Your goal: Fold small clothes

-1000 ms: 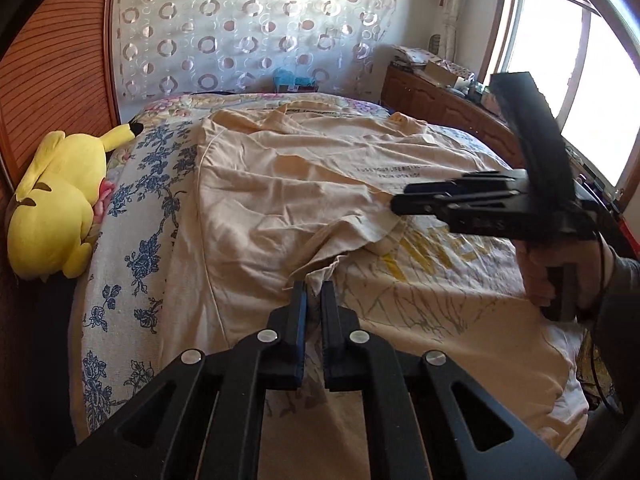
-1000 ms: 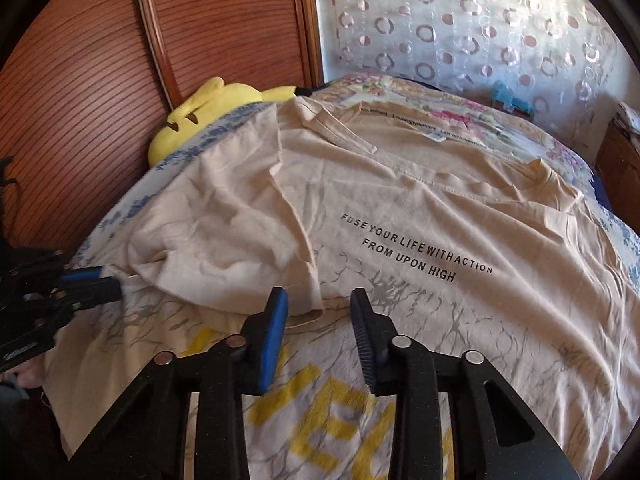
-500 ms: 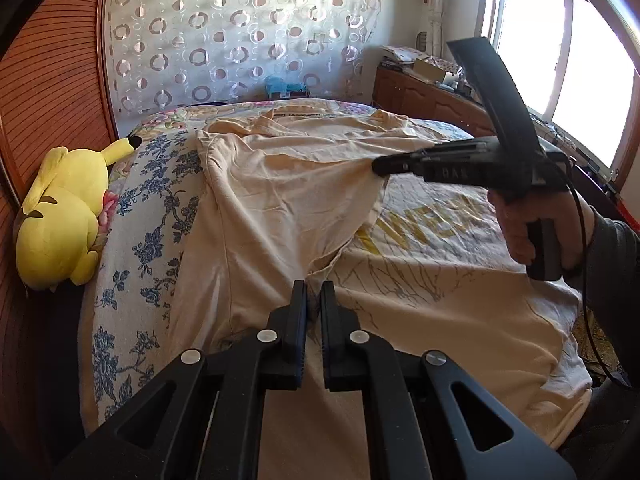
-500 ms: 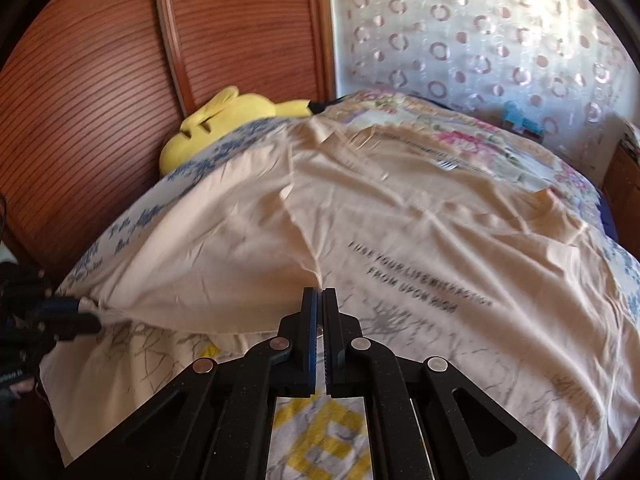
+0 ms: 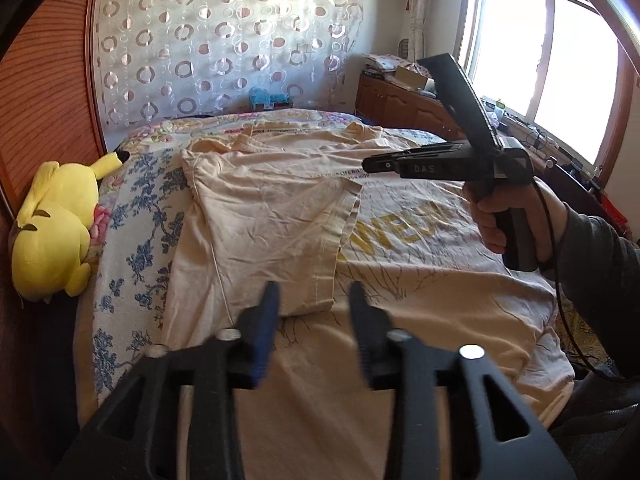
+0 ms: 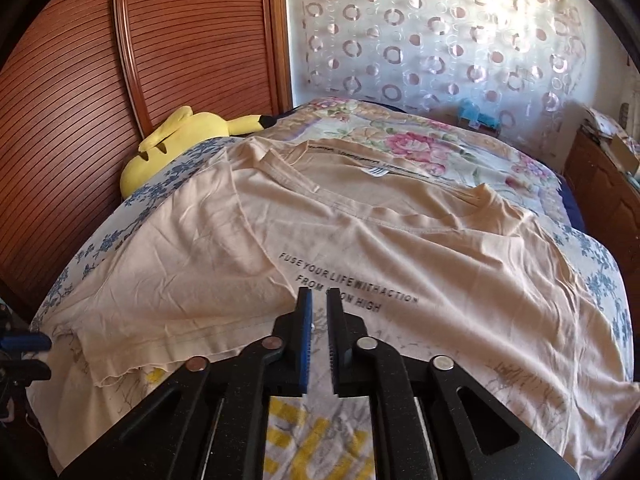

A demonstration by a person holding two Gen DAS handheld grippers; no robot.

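Observation:
A beige T-shirt (image 5: 260, 216) with black lettering and yellow print lies spread over the bed, seen again in the right wrist view (image 6: 440, 248). One side flap (image 5: 328, 264) lies folded over its front. My left gripper (image 5: 314, 286) hovers just above the flap's near corner. Its jaws are opening, blurred, with nothing between them. My right gripper (image 6: 319, 291) hangs over the lettering. Its jaws are opening by a narrow slit and hold no cloth. From the left wrist view the right gripper (image 5: 366, 165) sits above the shirt in a person's hand (image 5: 500, 220).
A yellow plush toy (image 5: 52, 232) lies at the bed's left edge against a slatted wooden panel (image 6: 160, 40). A floral sheet (image 5: 136, 216) shows around the shirt. A wooden cabinet (image 5: 400, 104) with clutter stands under the window at the right.
Half a second ago both grippers were shut on the shirt's side edge, holding it taut above the bed. Both have let go, and the flap now lies flat on the shirt's front.

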